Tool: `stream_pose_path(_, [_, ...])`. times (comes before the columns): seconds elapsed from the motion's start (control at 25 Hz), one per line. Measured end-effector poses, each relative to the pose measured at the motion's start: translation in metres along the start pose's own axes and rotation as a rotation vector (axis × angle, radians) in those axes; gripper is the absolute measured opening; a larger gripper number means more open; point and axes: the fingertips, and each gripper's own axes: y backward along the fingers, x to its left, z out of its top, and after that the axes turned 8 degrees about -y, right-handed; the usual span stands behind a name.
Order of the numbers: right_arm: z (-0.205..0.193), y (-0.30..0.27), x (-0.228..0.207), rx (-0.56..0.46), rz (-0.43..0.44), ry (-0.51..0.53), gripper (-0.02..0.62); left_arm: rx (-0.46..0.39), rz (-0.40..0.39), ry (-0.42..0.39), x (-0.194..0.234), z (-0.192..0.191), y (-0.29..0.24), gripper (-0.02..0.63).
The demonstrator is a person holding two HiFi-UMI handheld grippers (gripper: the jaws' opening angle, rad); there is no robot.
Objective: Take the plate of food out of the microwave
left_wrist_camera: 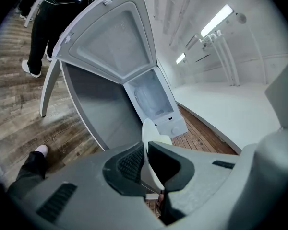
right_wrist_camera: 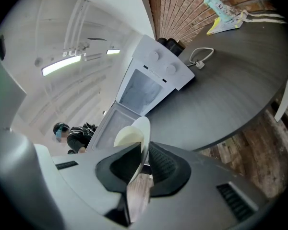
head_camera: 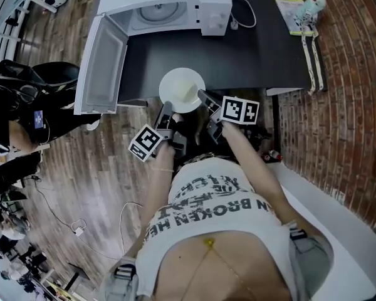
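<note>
At the table point(head_camera: 238, 55) edge, left gripper point(head_camera: 165, 109) pinches the plate point(head_camera: 182, 90); right gripper point(head_camera: 205, 97) likewise

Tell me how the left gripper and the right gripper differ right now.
The left gripper clamps the plate's left rim, the right gripper its right rim. The left gripper's marker cube sits nearer the person's body than the right gripper's. Both are shut on the same white plate, outside the microwave.
</note>
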Motion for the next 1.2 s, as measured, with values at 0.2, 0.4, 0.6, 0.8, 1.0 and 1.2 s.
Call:
stream_pose_path(0.2, [-0.003,0.008,-0.004,0.015,0.010,0.012,0.049,-0.021,0.009,0.008,-0.002,-0.011,0.006,0.034])
stream_pose_path(0.4, [-0.001,0.010,0.000,0.014,0.019,0.014,0.049,-0.030,0.001,0.000,-0.006,-0.009,0.007,0.034])
stream_pose_path(0.6, [0.000,0.005,0.004,0.011,0.024,0.015,0.049,-0.026,-0.004,0.007,-0.005,-0.002,0.005,0.034])
stream_pose_path(0.8, [-0.001,-0.002,0.011,0.006,0.024,0.008,0.049,-0.023,-0.006,-0.012,-0.003,0.008,0.007,0.034])
stream_pose_path(1.0, [-0.001,-0.006,0.013,-0.007,0.023,0.008,0.049,-0.018,-0.015,-0.017,-0.002,0.013,0.006,0.034])
stream_pose_path(1.2, [-0.001,-0.007,0.014,-0.018,0.018,0.000,0.049,-0.007,-0.022,-0.020,-0.001,0.015,0.005,0.034])
